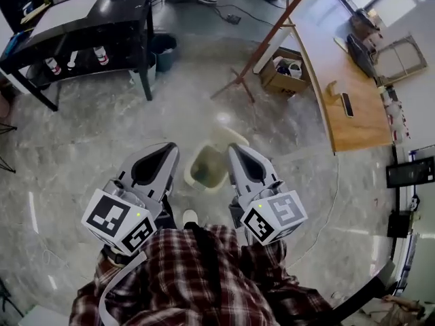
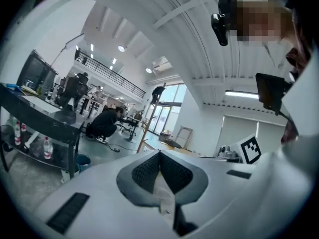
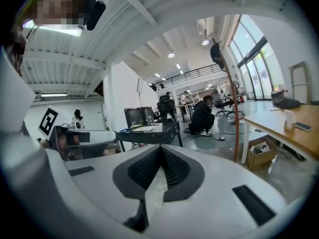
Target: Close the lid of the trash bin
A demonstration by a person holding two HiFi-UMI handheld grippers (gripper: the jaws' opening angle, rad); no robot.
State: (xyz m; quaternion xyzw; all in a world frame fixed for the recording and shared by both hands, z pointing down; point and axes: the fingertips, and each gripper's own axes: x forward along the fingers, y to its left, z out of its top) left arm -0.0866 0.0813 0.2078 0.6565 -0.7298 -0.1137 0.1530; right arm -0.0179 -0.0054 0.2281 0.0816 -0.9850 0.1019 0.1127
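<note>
My left hand-held gripper (image 1: 169, 149) is clenched, tips pressed together with nothing between them, and its own view shows that plainly (image 2: 159, 154). The right hand-held gripper (image 1: 235, 148) is the same: jaws shut and empty (image 3: 160, 148). I'm holding both up close to my chest, noses pointing forward, one at each side of frame centre.

Between them, lower down on the floor (image 1: 102, 134), sits the bin (image 1: 206, 170). Its mouth is open and dark inside. The pale lid (image 1: 230, 136) seems to stand up off the far rim. Neither gripper is touching it.

The task looks not yet begun. I'll have to reach down and nudge the lid over.

The risks:
- The bin looks light and the floor looks smooth, so a push on the wall instead of the lid could slide or topple it.
- Both gripper views look out across the room, so I'm aiming from the head view alone.
- A closed tip could slip off the lid's edge.
</note>
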